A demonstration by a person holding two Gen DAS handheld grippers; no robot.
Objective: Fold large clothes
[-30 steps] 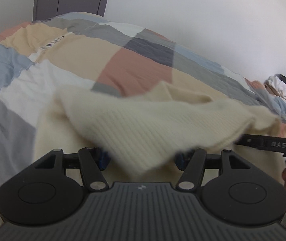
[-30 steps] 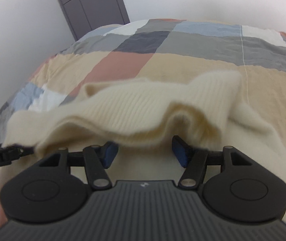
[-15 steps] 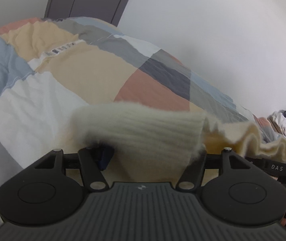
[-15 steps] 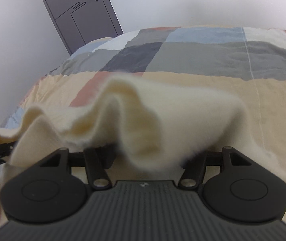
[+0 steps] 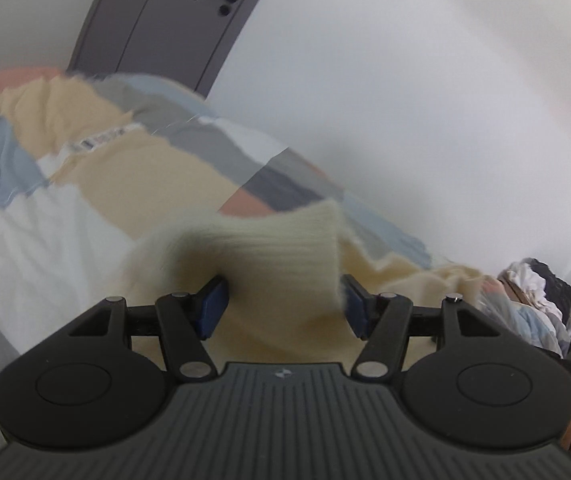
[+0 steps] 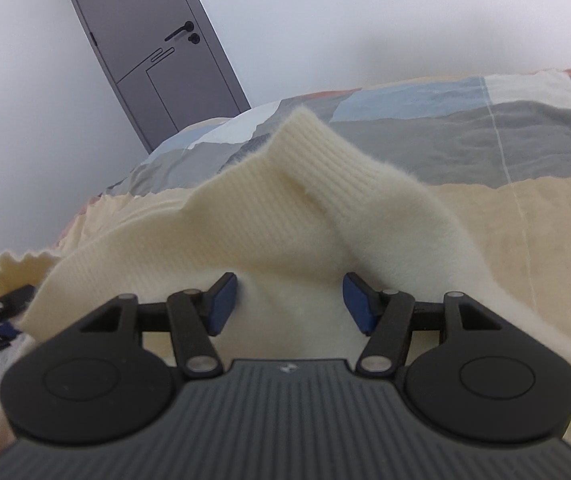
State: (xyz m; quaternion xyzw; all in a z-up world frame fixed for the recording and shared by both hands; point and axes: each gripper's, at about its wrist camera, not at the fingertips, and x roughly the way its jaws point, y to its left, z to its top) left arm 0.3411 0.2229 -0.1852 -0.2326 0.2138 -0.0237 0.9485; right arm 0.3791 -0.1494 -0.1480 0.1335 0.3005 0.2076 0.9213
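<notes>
Both tongs (image 5: 283, 306) (image 6: 290, 304) agape around sweater (image 6: 285, 216).

You are working in a home bedroom. A bed with patchwork duvet (image 6: 465, 144), grey door (image 6: 157, 52) and clothes pile (image 5: 533, 284) confirm it.

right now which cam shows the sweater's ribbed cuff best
The right wrist view: the cream sweater's ribbed cuff stands sharp and unobstructed above the open right gripper. The left wrist view shows a ribbed edge too, but motion-blurred, above the open left gripper.
</notes>
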